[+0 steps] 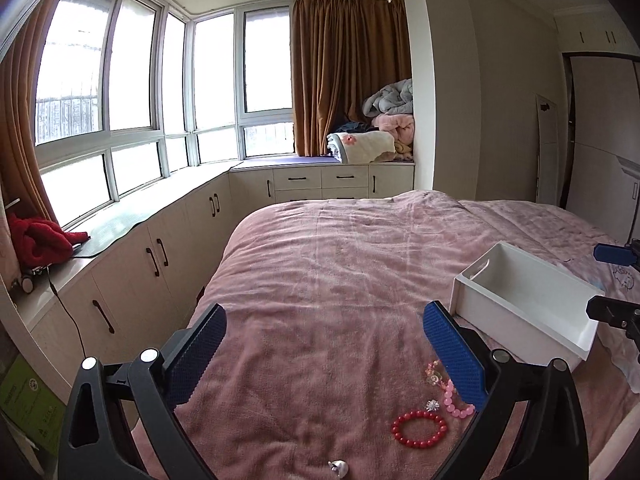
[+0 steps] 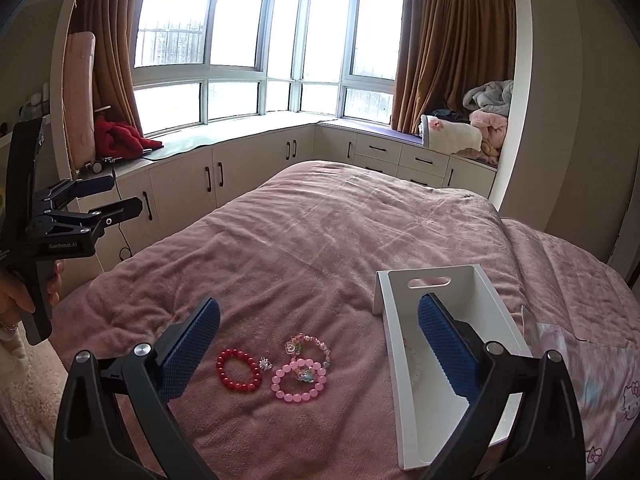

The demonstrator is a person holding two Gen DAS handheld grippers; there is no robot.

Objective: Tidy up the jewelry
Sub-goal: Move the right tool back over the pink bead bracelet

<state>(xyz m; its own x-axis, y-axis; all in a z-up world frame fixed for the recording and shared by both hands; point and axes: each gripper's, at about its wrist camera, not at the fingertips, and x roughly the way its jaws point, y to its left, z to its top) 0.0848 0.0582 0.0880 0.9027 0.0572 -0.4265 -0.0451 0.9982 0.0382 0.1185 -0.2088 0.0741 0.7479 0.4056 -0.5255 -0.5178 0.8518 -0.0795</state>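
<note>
Right wrist view: white tray (image 2: 472, 280) lengthwise, handle slot far end.

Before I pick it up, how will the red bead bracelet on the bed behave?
The red bead bracelet is a ring of separate round beads, so it will probably sag rather than stay stiff. The beads look glossy, so they may slip between flat pads. On the soft pink blanket it should not roll far if pushed.
</note>
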